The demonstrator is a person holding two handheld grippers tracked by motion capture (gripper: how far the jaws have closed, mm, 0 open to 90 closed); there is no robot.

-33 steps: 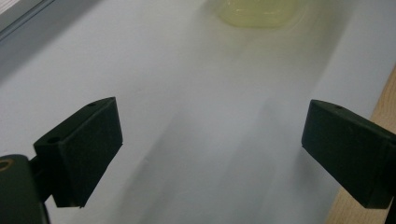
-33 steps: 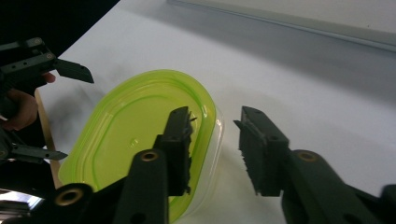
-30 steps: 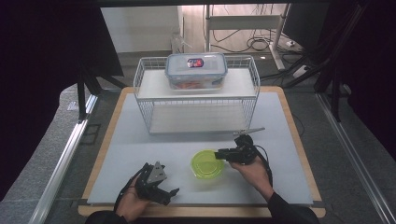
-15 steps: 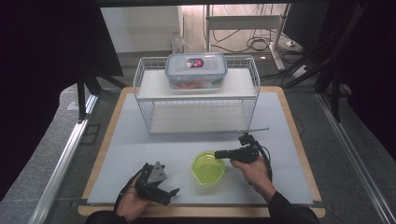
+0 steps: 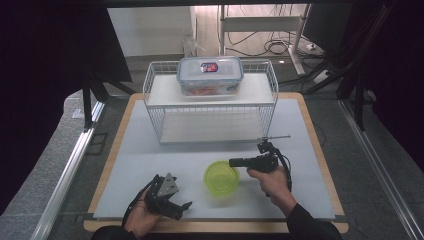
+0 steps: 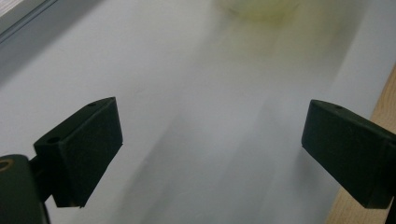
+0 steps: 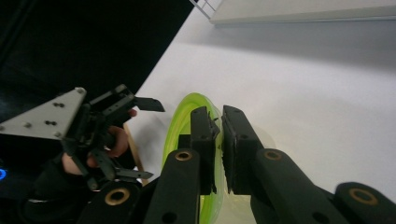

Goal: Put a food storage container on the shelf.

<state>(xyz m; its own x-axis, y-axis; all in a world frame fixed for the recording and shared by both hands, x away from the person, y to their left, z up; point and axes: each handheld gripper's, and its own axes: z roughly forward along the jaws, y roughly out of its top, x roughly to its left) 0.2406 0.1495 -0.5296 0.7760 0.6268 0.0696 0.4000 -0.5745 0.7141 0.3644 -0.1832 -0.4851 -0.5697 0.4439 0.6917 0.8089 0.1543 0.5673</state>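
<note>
A: How does the right claw (image 5: 236, 162) stand?
B: Level, pointing left; its jaws have just been closing and pinch a rim.
A: The left claw (image 5: 182, 210)?
B: Jaws wide apart, held low.

Lidded box (image 5: 210, 75) on wire rack (image 5: 155, 107); bowl (image 5: 221, 178) on mat (image 5: 150, 155) before rack.

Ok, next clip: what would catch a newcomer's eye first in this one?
Probably the bright green bowl on the white mat near the front of the table, with the right hand-held gripper shut on its rim; its jaws have just been closing there. Next, the clear lidded food container on top of the white wire rack at the back. The left hand-held gripper waits open at front left.
</note>
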